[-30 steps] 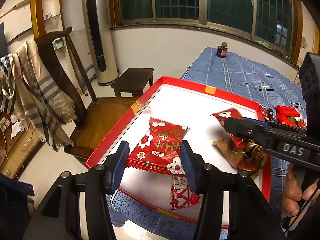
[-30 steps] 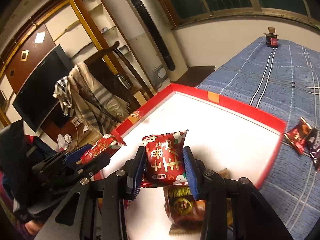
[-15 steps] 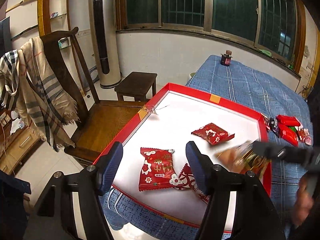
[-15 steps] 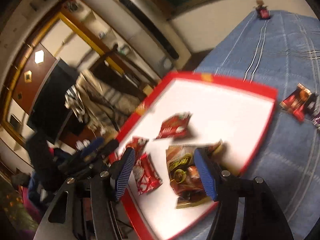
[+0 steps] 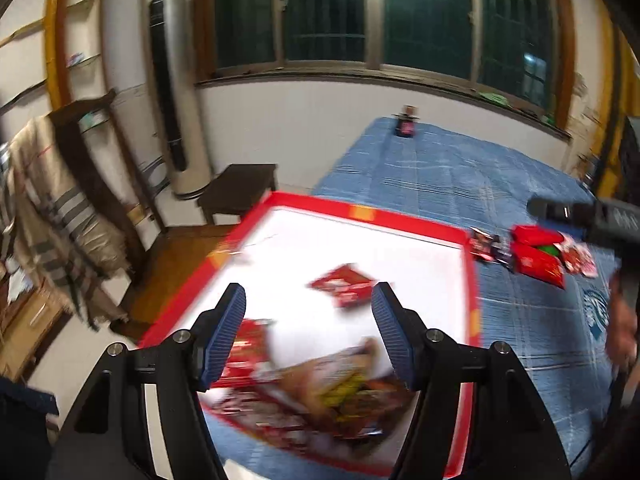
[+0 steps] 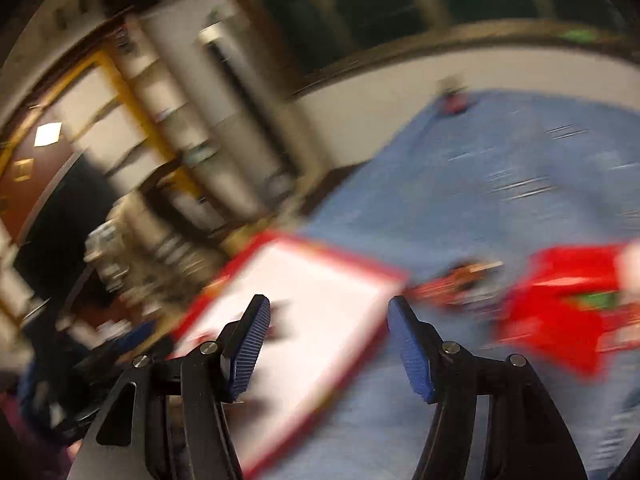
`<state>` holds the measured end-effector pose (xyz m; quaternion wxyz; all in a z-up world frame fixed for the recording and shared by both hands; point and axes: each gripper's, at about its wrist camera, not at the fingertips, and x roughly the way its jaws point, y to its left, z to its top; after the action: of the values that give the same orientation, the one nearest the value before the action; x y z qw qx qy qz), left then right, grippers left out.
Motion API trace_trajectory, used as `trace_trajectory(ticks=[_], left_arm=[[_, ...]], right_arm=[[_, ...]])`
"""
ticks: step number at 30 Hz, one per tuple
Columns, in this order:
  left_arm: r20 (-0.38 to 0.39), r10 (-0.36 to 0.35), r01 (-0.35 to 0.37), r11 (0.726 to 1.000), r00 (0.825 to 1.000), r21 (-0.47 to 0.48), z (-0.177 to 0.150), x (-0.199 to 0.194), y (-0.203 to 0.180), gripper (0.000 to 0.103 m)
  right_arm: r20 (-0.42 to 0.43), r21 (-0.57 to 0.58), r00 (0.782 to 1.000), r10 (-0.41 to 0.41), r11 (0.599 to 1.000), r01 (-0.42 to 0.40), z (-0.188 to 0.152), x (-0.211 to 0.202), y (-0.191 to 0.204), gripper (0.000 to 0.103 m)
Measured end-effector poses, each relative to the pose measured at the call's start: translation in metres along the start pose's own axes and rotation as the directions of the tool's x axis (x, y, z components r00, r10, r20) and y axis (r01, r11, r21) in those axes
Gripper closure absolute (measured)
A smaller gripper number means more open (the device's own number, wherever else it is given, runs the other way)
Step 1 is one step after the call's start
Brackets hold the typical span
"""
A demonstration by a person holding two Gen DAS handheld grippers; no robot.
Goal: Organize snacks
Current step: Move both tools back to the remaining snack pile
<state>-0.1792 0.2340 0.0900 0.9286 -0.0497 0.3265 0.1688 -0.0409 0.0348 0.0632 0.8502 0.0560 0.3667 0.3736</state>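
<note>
Both grippers are now pulling away empty: the left gripper, fingers spread, is showing packets lying in the red tray, while the right gripper, also spread, is swinging blurrily toward loose snacks on the blue cloth.

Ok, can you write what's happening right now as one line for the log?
left hand-held gripper: open, empty, over tray | right hand-held gripper: open, empty | loose snacks on blue cloth beside tray
</note>
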Motion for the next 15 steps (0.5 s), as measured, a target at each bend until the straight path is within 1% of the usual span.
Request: trace_trajectory(ticks=[1, 2, 3, 4, 6, 7, 8, 9, 11, 12, 13, 14, 15], left_arm=[[-0.001, -0.014, 0.014, 1.0, 1.0, 0.018, 0.002, 0.0, -0.009, 0.038], [-0.003, -0.026, 0.026, 0.999, 1.0, 0.034, 0.003, 0.0, -0.018, 0.038], [-0.007, -0.04, 0.04, 0.998, 0.999, 0.052, 0.005, 0.0, -0.028, 0.038], [-0.013, -0.059, 0.059, 0.995, 0.998, 0.08, 0.006, 0.001, -0.042, 0.038], [-0.022, -0.087, 0.089, 0.989, 0.996, 0.119, 0.009, 0.0, -0.064, 0.038], [-0.03, -0.108, 0.111, 0.984, 0.994, 0.139, 0.011, 0.001, -0.077, 0.038], [-0.039, -0.131, 0.135, 0.978, 0.991, 0.158, 0.014, 0.001, -0.089, 0.038], [-0.045, -0.149, 0.155, 0.972, 0.988, 0.178, 0.017, 0.003, -0.102, 0.038], [-0.05, -0.157, 0.164, 0.961, 0.986, 0.222, 0.024, 0.008, -0.124, 0.034], [-0.053, -0.16, 0.168, 0.957, 0.986, 0.236, 0.028, 0.011, -0.134, 0.034], [-0.057, -0.181, 0.189, 0.949, 0.982, 0.25, 0.033, 0.017, -0.149, 0.034], [-0.059, -0.201, 0.209, 0.942, 0.978, 0.261, 0.036, 0.021, -0.158, 0.034], [-0.059, -0.215, 0.223, 0.934, 0.975, 0.278, 0.038, 0.026, -0.169, 0.034]], right_arm=[[0.031, 0.014, 0.997, -0.075, 0.997, 0.075, 0.005, -0.014, -0.021, 0.039], [0.052, 0.021, 0.991, -0.127, 0.992, 0.126, 0.008, -0.023, -0.036, 0.039], [0.073, 0.03, 0.98, -0.185, 0.983, 0.183, 0.01, -0.034, -0.051, 0.039], [0.096, 0.046, 0.96, -0.264, 0.964, 0.26, 0.013, -0.046, -0.07, 0.039], [0.109, 0.086, 0.924, -0.366, 0.93, 0.358, 0.015, -0.06, -0.099, 0.039], [0.121, 0.122, 0.899, -0.421, 0.905, 0.407, 0.014, -0.068, -0.118, 0.039], [0.133, 0.161, 0.879, -0.457, 0.885, 0.436, 0.011, -0.076, -0.137, 0.039], [0.135, 0.195, 0.873, -0.468, 0.877, 0.44, 0.008, -0.081, -0.153, 0.039], [0.117, 0.264, 0.869, -0.481, 0.859, 0.439, 0.001, -0.089, -0.188, 0.039], [0.083, 0.278, 0.864, -0.496, 0.844, 0.458, 0.001, -0.09, -0.201, 0.041], [0.018, 0.278, 0.852, -0.523, 0.821, 0.498, 0.002, -0.088, -0.213, 0.041], [-0.012, 0.276, 0.849, -0.528, 0.814, 0.511, 0.002, -0.089, -0.219, 0.041], [-0.016, 0.283, 0.851, -0.525, 0.814, 0.507, 0.001, -0.093, -0.225, 0.041]])
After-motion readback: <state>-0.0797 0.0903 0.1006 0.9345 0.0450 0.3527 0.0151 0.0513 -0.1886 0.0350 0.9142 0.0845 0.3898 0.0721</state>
